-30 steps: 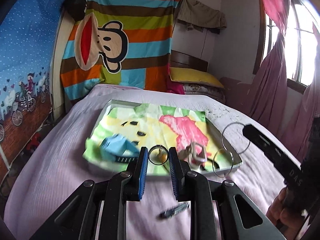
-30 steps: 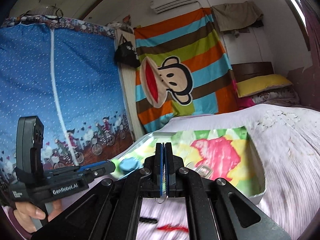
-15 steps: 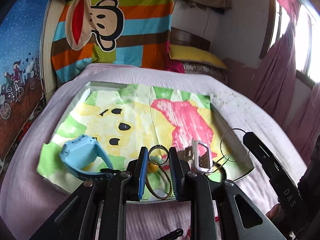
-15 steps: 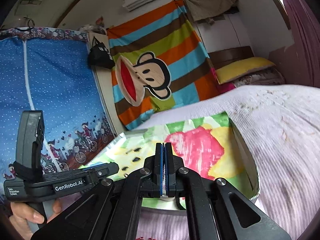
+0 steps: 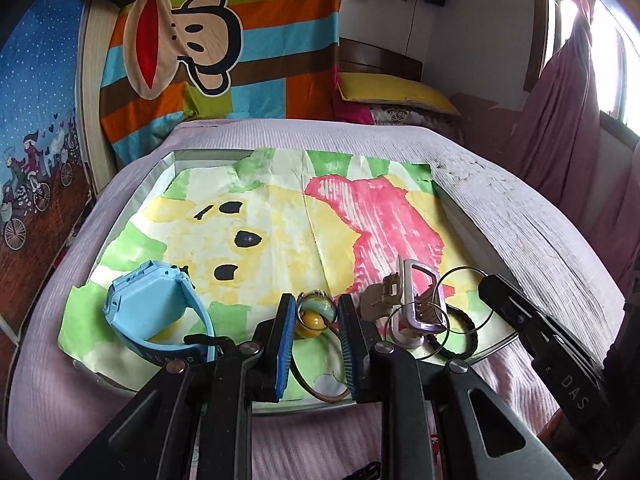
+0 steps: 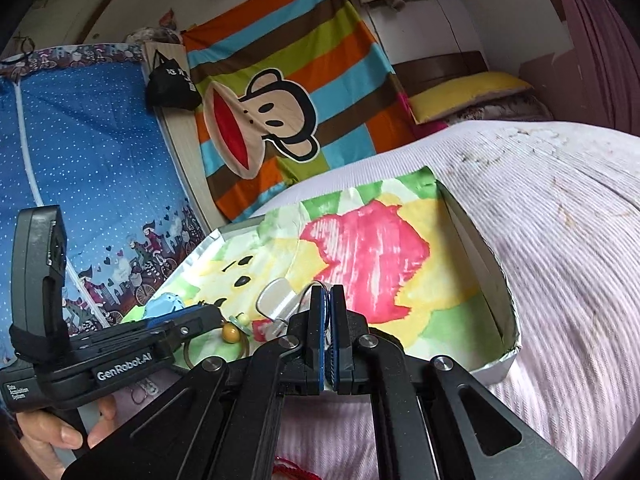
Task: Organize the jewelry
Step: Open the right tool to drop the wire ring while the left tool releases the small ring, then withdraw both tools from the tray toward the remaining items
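A metal tray (image 5: 168,160) lined with a painted paper sheet lies on the bed. My left gripper (image 5: 316,308) hovers over its near edge, shut on a small glassy ring (image 5: 316,293). Below the ring lie a yellow bead (image 5: 312,322) and a brown bangle (image 5: 316,384). A light blue watch (image 5: 156,312) sits at the tray's near left. At the near right are a silver clip (image 5: 416,300), key rings and a black hair tie (image 5: 466,334). My right gripper (image 6: 328,292) is shut on a thin wire hoop (image 5: 460,267) over that corner.
The bed has a lilac ribbed cover (image 5: 520,208). A red cord (image 6: 296,470) and a small black item (image 5: 368,470) lie on it in front of the tray. A person's hand (image 6: 52,436) holds the left gripper. A yellow pillow (image 5: 396,94) and curtains lie beyond.
Both grippers have moved forward and down over the tray's near edge. The left still pinches the ring, the right still pinches the wire hoop.
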Action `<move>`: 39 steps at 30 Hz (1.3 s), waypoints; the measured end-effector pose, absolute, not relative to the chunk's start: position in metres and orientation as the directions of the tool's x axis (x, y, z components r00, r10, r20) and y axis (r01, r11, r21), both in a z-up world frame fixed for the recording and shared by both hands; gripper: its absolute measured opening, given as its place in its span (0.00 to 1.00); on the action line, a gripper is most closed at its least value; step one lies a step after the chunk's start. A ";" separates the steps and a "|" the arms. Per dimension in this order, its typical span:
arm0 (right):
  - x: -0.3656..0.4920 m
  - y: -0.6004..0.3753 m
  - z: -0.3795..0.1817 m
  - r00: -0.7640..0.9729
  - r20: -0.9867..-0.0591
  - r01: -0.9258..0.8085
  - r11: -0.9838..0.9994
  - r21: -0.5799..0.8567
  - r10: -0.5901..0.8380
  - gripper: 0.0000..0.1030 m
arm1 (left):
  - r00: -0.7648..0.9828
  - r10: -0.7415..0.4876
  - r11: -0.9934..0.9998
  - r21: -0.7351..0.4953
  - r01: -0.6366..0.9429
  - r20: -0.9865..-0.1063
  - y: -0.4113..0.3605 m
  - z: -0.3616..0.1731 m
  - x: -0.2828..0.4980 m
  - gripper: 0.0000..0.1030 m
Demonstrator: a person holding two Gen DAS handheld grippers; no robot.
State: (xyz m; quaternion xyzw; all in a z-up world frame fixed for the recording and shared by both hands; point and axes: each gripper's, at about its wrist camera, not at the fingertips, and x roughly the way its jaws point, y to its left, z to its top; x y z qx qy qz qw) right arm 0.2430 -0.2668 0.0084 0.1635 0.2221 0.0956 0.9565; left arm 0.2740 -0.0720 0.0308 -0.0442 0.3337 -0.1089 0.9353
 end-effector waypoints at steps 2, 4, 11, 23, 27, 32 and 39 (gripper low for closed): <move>0.244 -0.268 0.006 0.880 -0.402 -0.104 0.928 0.358 0.254 0.03 | 0.754 -0.231 0.973 -0.154 0.172 -0.615 -0.072 0.031 0.274 0.21; 0.244 -0.269 0.005 0.878 -0.409 -0.095 0.929 0.358 0.248 0.03 | 0.754 -0.230 0.973 -0.155 0.170 -0.615 -0.071 0.031 0.273 0.24; 0.243 -0.272 0.003 0.876 -0.420 -0.079 0.929 0.361 0.237 0.03 | 0.771 -0.233 0.972 -0.163 0.168 -0.592 -0.068 0.033 0.267 0.42; 0.230 -0.280 0.009 0.888 -0.406 -0.062 0.930 0.362 0.217 0.34 | 0.808 -0.195 0.979 -0.162 0.125 -0.556 -0.056 0.046 0.252 0.56; 0.219 -0.277 0.016 0.896 -0.391 -0.077 0.940 0.332 0.211 0.40 | 0.822 -0.169 0.983 -0.156 0.098 -0.544 -0.048 0.050 0.240 0.64; 0.196 -0.274 0.027 0.918 -0.345 -0.083 0.947 0.309 0.193 0.64 | 0.846 -0.139 0.987 -0.145 0.074 -0.515 -0.038 0.056 0.219 0.76; 0.161 -0.274 0.045 0.942 -0.277 -0.111 0.955 0.275 0.189 0.89 | 0.887 -0.095 0.990 -0.138 0.035 -0.452 -0.019 0.064 0.177 0.91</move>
